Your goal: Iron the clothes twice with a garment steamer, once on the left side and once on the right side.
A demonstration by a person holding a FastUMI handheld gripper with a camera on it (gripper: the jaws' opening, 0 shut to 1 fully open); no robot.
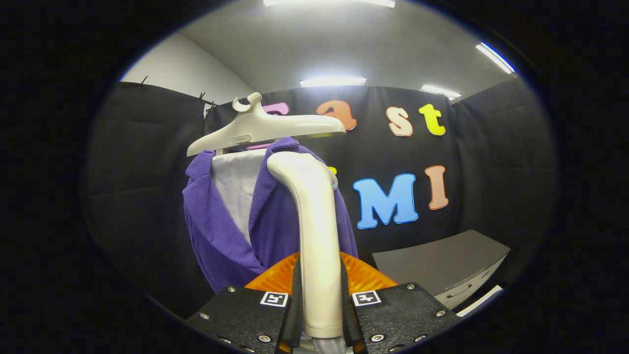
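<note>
Already gripping the steamer, head up against the purple garment

Clamped between both fingers of the tool (322, 314), the steamer (317, 236) stands upright with its bent head touching, or just short of, the right front panel of the purple garment (221, 231), which hangs on a pale hanger (265, 129) over a white board (238, 189). One risk: the smooth handle may slip or twist in the pinch, so the head would slide off the cloth or drag it from the hanger. Its pose looks level and facing the garment squarely, fingers low on the handle; a grey cabinet (442, 265) sits off to the right, well apart
</note>
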